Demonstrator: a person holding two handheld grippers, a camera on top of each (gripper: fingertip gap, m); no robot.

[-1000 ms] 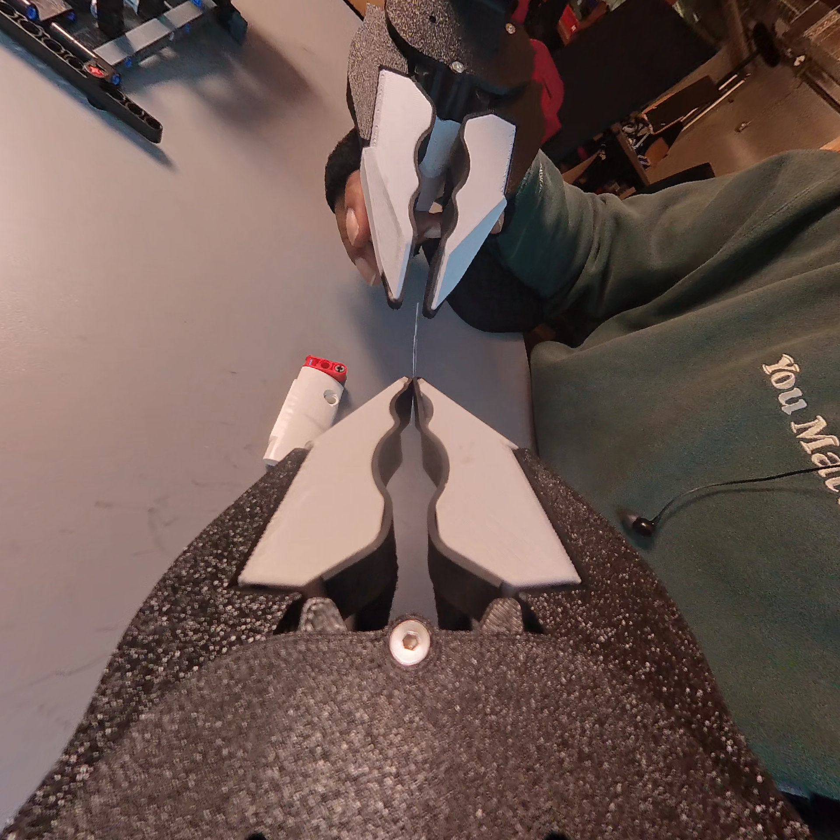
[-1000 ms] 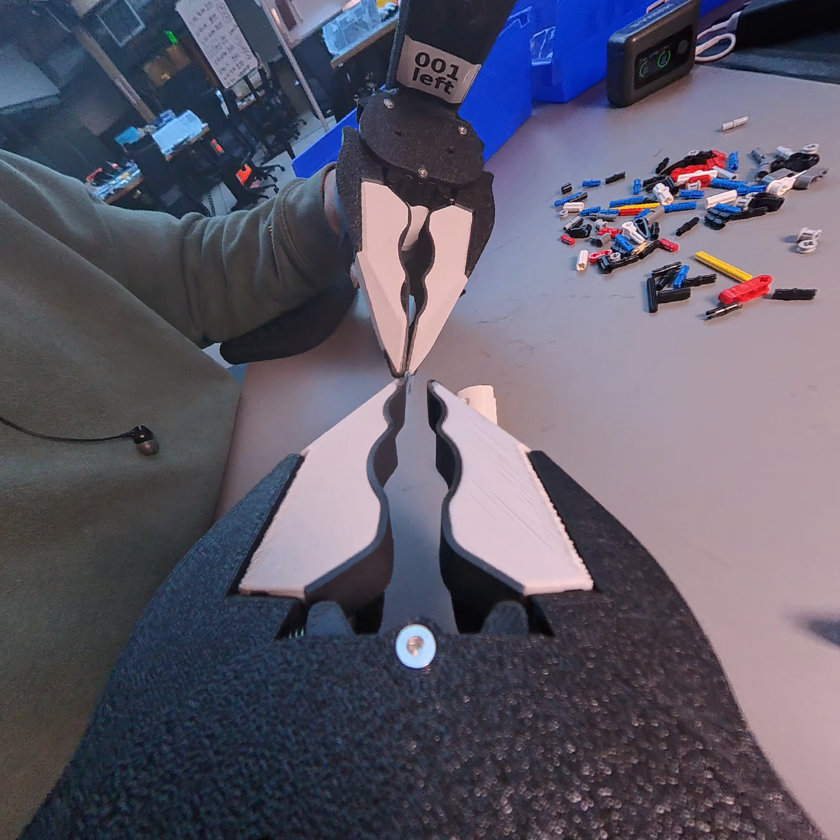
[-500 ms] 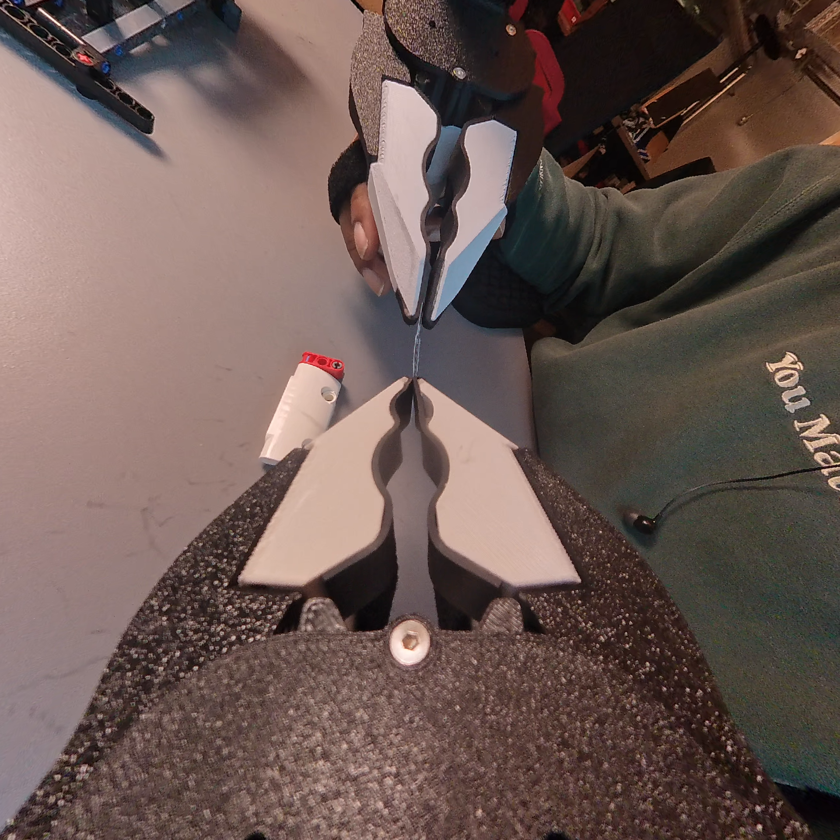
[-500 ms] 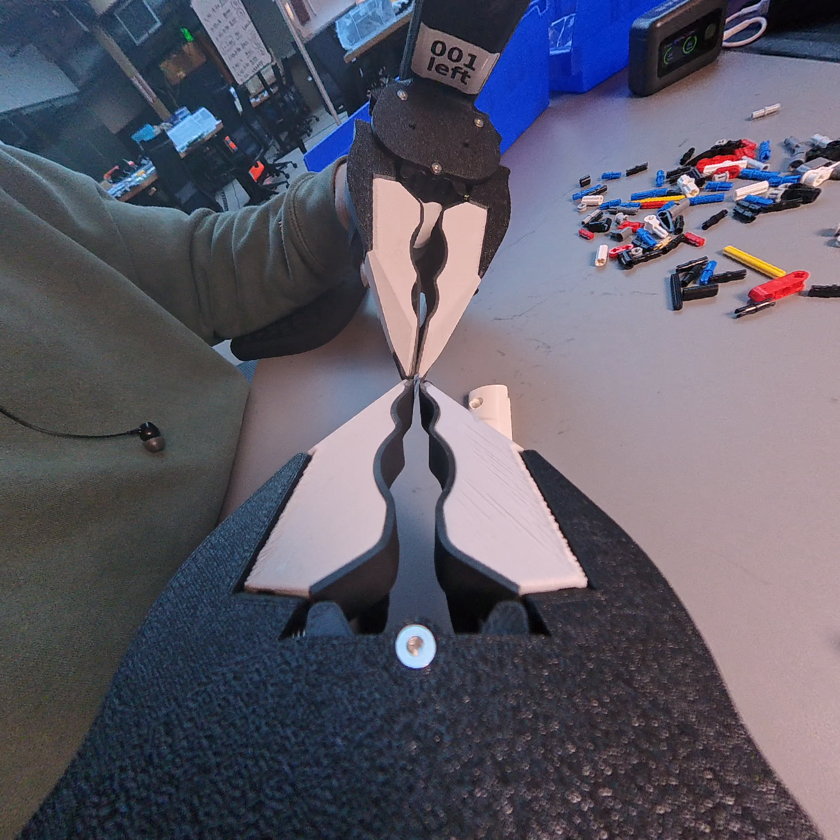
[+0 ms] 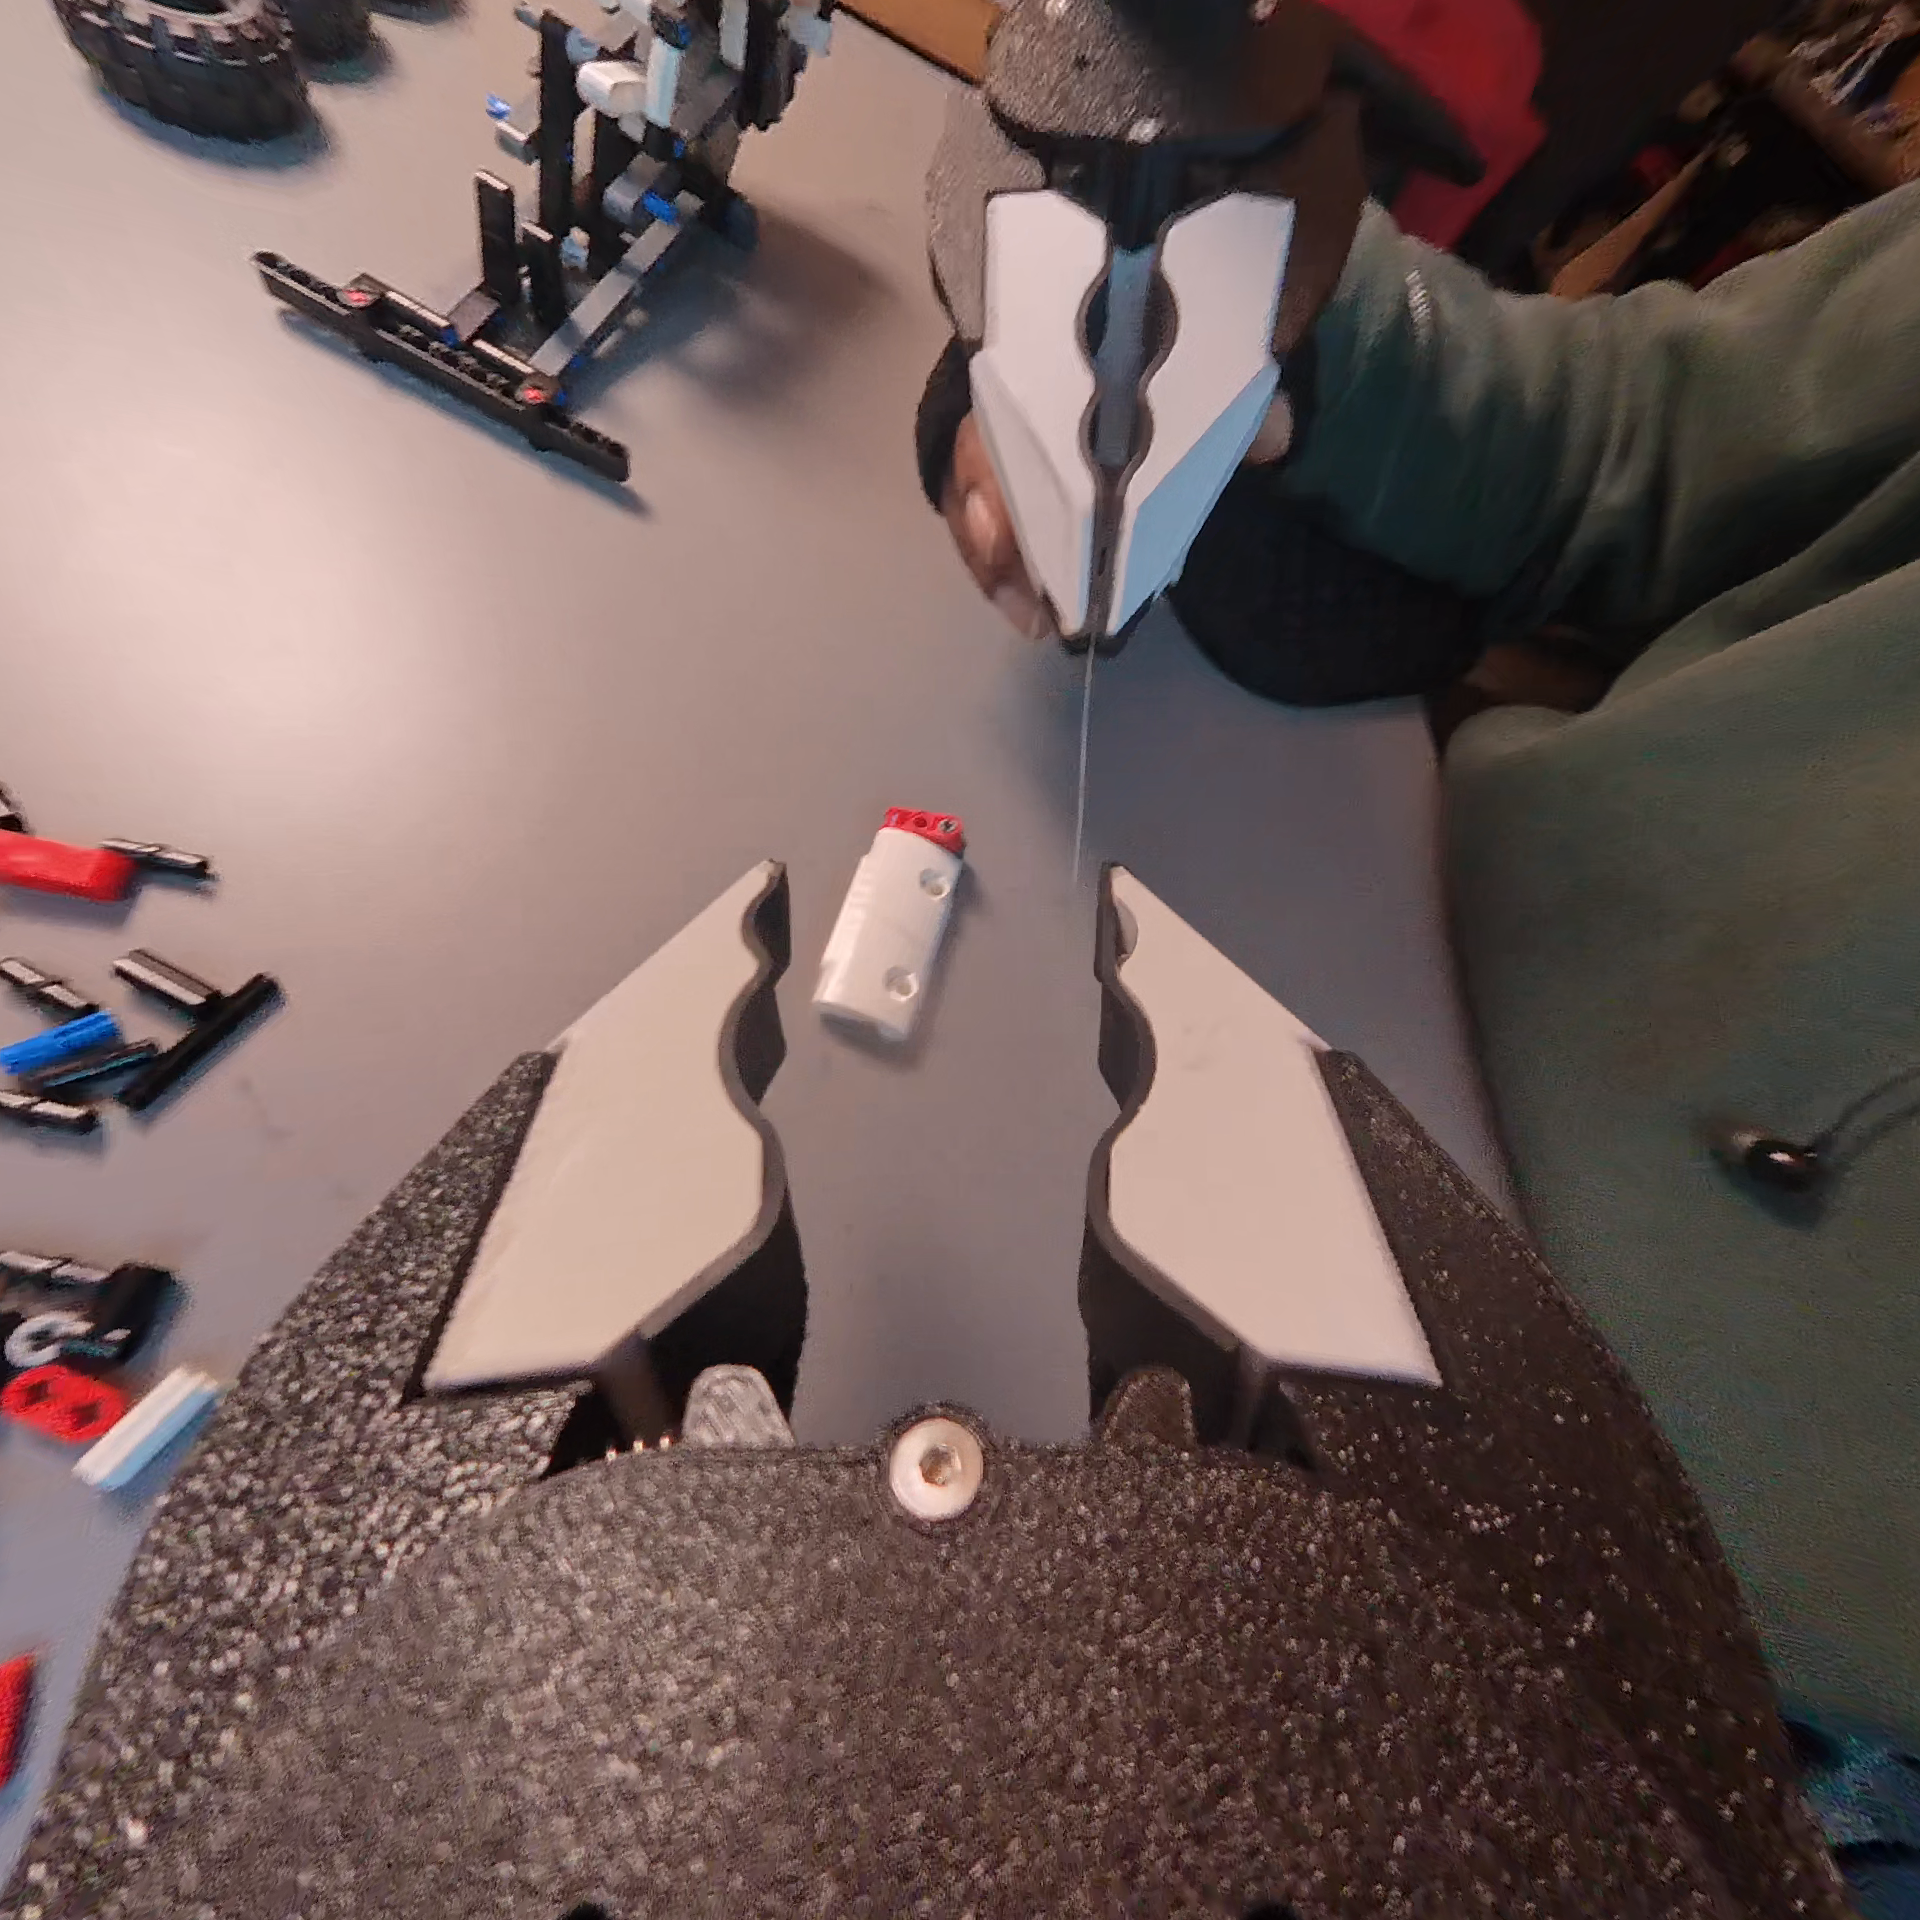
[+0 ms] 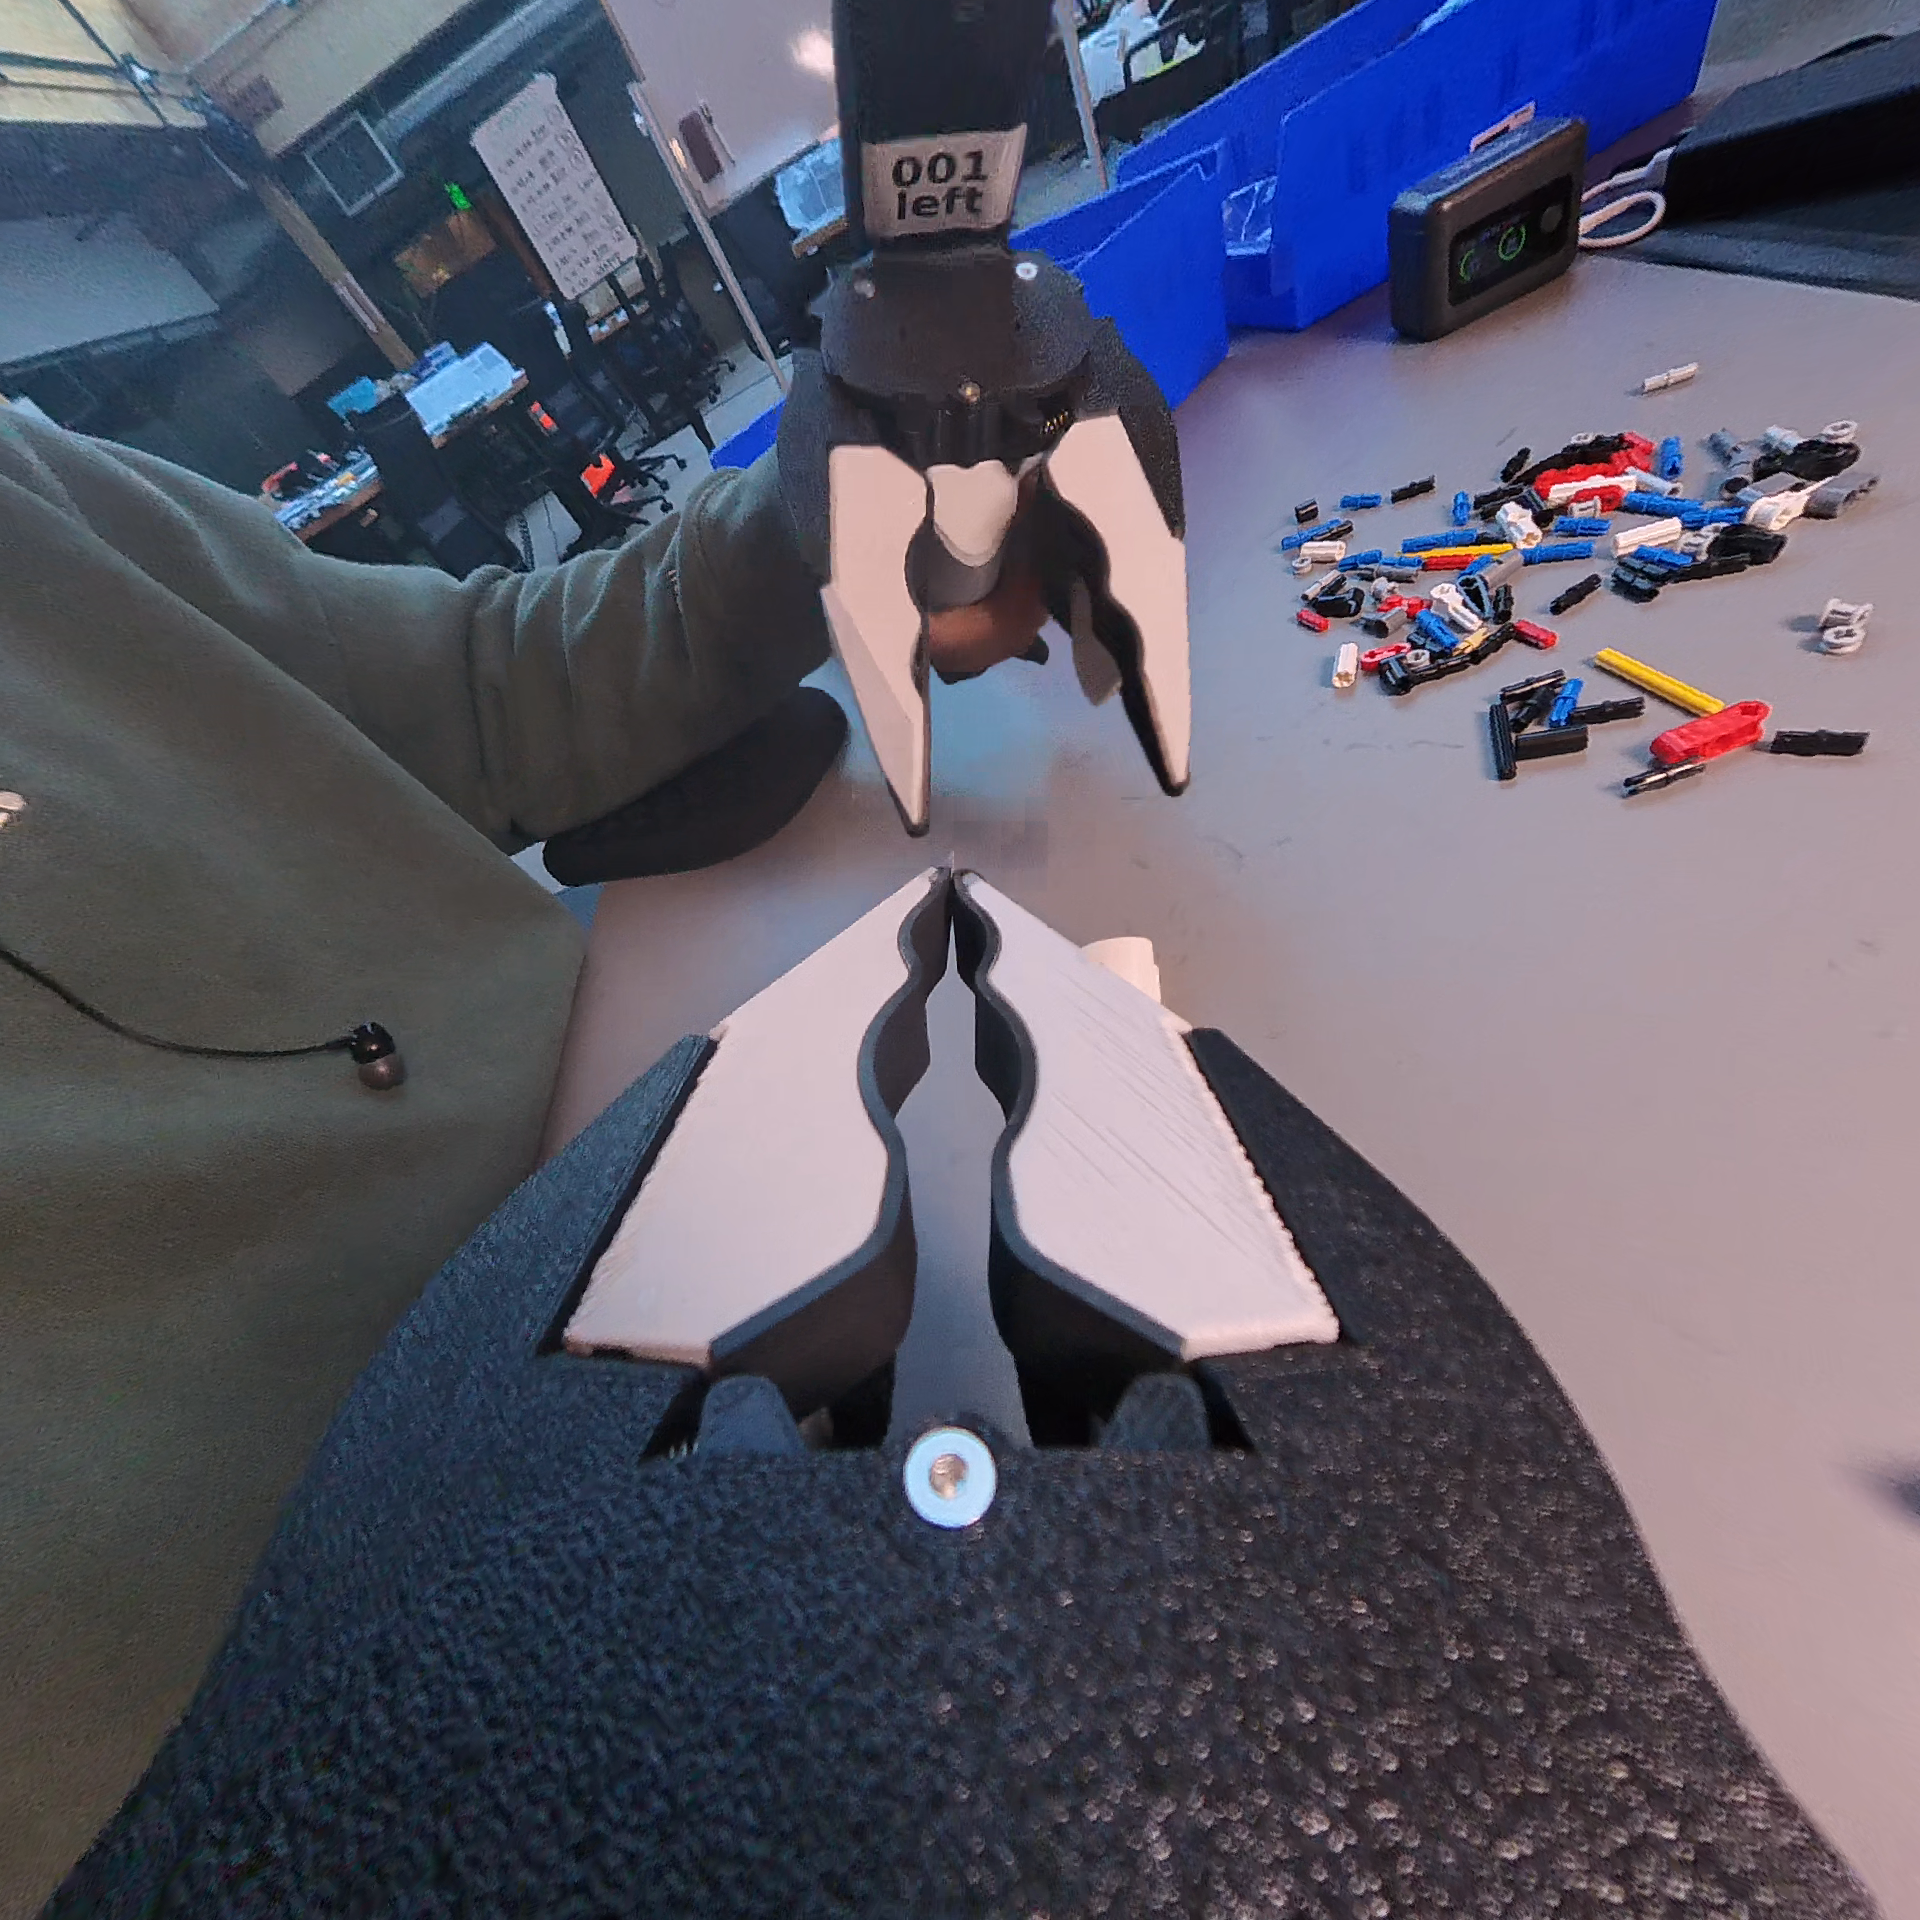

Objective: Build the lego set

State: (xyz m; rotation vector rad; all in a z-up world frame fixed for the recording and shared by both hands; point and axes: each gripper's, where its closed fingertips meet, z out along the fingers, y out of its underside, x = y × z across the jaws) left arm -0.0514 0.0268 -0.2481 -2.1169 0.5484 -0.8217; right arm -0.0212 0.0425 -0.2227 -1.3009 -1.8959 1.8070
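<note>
Left gripper (image 5: 940, 883) now spread wide, thread (image 5: 1084, 758) released | right gripper (image 6: 953, 878) pinches thread | white block (image 5: 888, 935) on table between left tips, long axis along fingers, nearer left gripper.

each tool has two pale grey wedge-shaped fingers with wavy black inner edges, set in a speckled black, rough-textured housing with one silver screw at the centre of its base. the left tool (image 5: 943, 883) shows a metal tab by its left finger root and, from the front, a white label on its black stem. the right tool (image 6: 953, 878) has ridged fingers (image 6: 1132, 1143). dark green sleeves (image 5: 1558, 416), black cuffs.
</note>
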